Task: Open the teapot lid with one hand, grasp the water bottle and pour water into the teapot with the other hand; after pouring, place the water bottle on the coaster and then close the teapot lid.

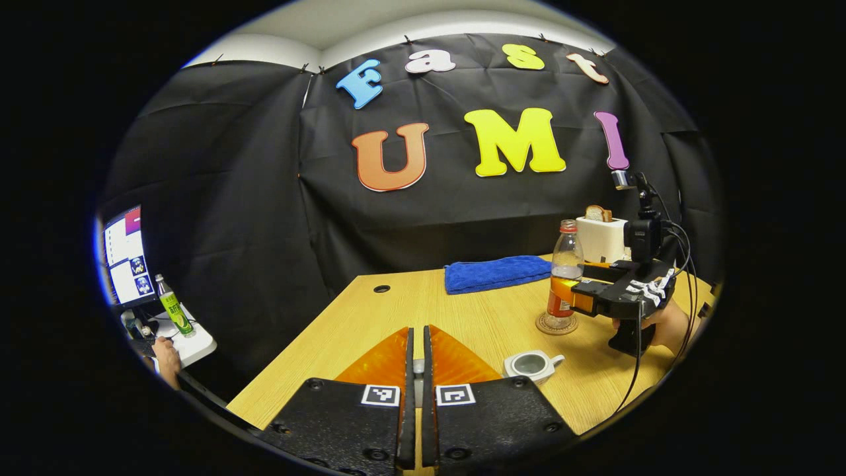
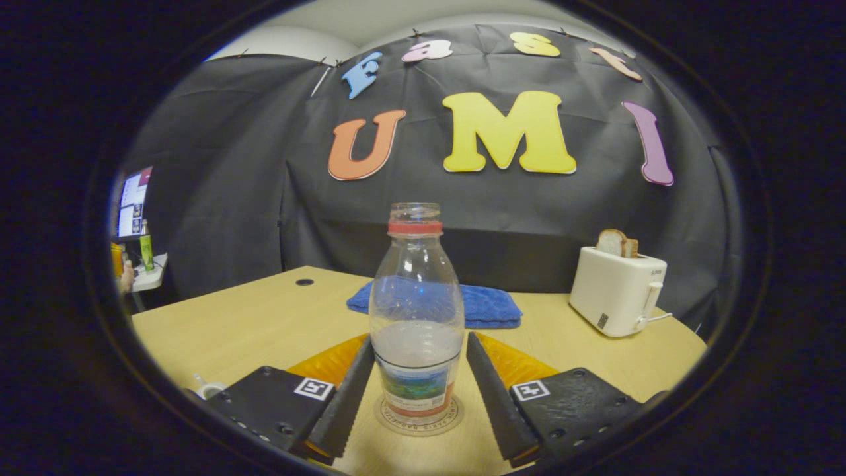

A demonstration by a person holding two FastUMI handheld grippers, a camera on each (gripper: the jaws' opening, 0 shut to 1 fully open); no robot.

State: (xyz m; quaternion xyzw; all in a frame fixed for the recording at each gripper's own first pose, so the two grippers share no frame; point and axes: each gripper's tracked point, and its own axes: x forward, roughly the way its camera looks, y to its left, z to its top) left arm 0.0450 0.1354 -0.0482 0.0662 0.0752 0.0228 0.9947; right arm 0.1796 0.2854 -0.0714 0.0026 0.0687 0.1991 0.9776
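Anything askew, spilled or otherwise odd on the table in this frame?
Nothing stands out. The water bottle stands upright on its coaster between the right tool's fingers, the open teapot sits upright, and the table shows no spill.

Left gripper view higher, farther back; right gripper view seemingly low, close; shared water bottle [image 1: 566, 277], towel [image 1: 497, 273].

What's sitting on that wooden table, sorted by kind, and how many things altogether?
Bottles: 1, the water bottle
Coasters: 1, the coaster under the bottle
Teapots: 1, the teapot, lid off
Towels: 1, the blue towel
Toasters: 1, the toaster, bread in its slot
Total: 5
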